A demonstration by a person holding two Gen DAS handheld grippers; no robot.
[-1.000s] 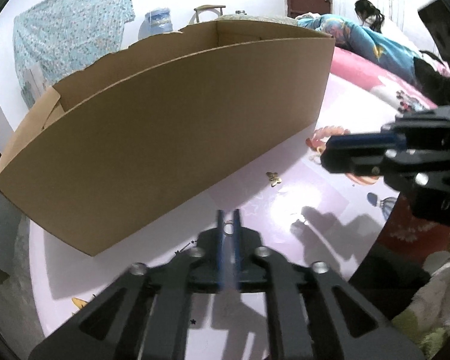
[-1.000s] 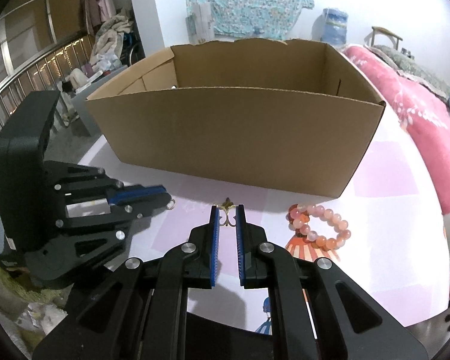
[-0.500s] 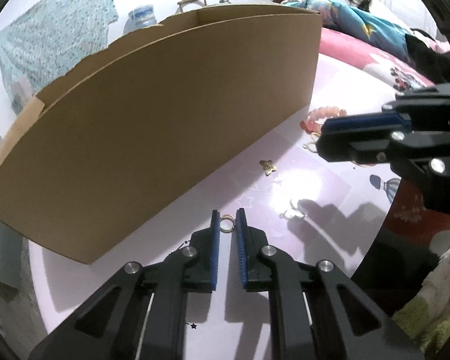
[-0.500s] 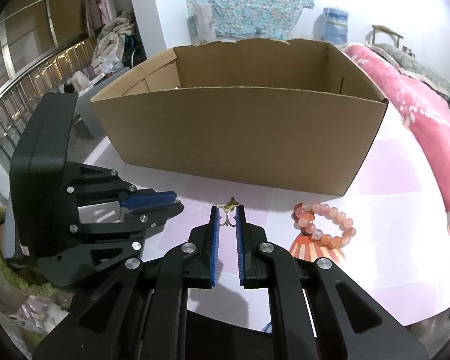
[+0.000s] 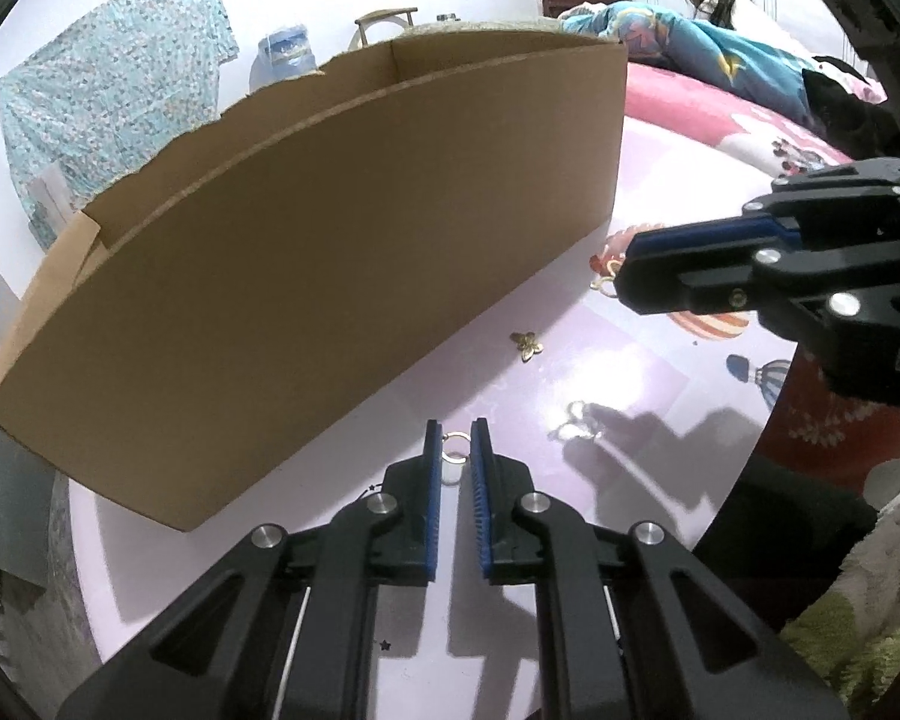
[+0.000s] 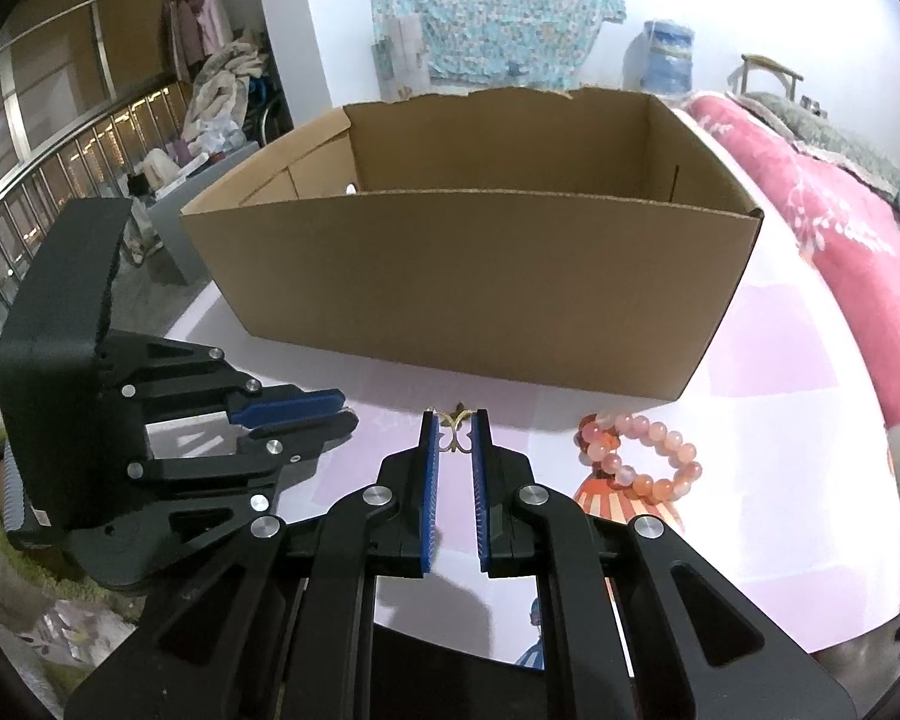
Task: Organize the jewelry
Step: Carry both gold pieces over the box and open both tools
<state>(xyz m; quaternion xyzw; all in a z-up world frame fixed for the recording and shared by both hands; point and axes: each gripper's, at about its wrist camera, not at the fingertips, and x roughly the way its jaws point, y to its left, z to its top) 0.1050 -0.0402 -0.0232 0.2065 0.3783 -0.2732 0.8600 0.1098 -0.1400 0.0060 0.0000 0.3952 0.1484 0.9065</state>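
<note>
While each claw already has a small piece between its pads, nothing shows as put away yet.

Left gripper (image 5: 456, 441): its jaws have just been closing and now pinch a small gold ring (image 5: 455, 440) at the tips, lifted clear of the table.
Right gripper (image 6: 456, 433): pressed nearly together on a gold scrollwork charm (image 6: 455, 435), held just in front of the box wall.
Table (image 6: 780, 516): pale pink, with printed balloons; loose pieces lie on it.
Clear sparkly piece (image 5: 575, 423): on the table just beyond the left claw, untouched.
Gold flower charm (image 5: 527, 344): further on, close to the foot of the box, untouched.
Pink bead bracelet (image 6: 639, 456): beside the right claw, flat on the table, untouched.
Cardboard box (image 6: 468, 276): open-topped, behind all the pieces; its floor is mostly hidden, so what it holds I cannot tell.
Progress: by my reading early; two pieces picked up, neither over the box, three left on the table.
</note>
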